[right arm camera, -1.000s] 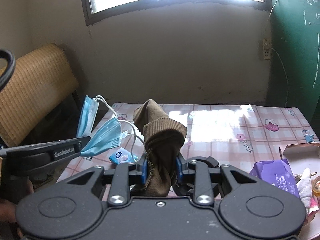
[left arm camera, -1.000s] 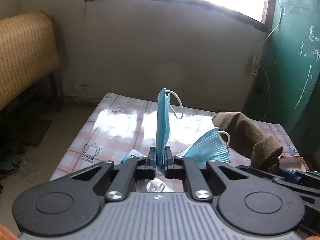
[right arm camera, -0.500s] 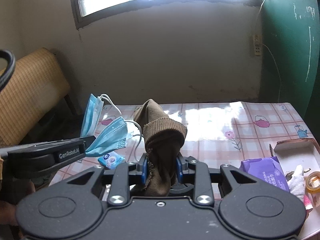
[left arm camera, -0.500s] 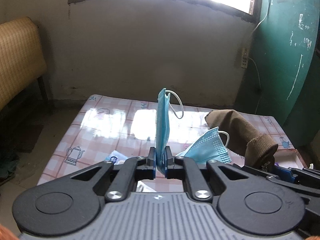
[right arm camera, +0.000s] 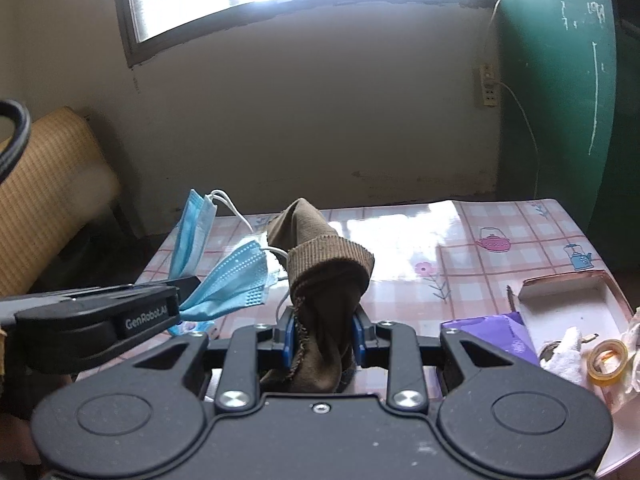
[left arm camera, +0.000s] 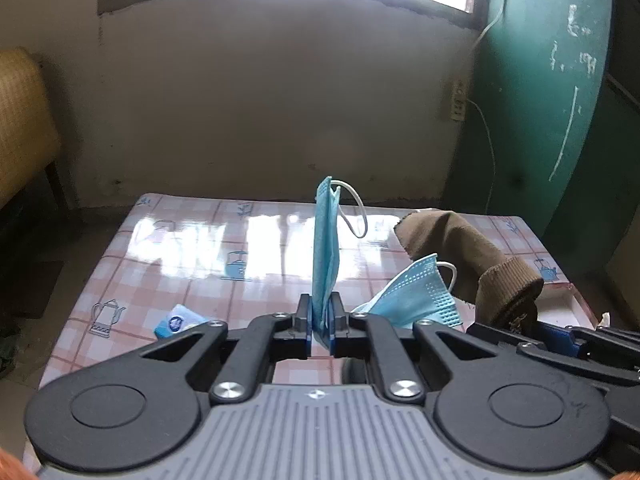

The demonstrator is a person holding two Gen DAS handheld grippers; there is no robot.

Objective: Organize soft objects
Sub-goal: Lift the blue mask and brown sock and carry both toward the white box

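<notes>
the left gripper [left arm camera: 321, 326], low in the frame's centre, was clamped tight on blue face masks [left arm camera: 326, 256] that stood up above the checked table [left arm camera: 192, 264]. the right gripper [right arm camera: 323, 334], at lower centre, pinched a brown sock [right arm camera: 324, 280], cuff flopped forward over the table.
</notes>
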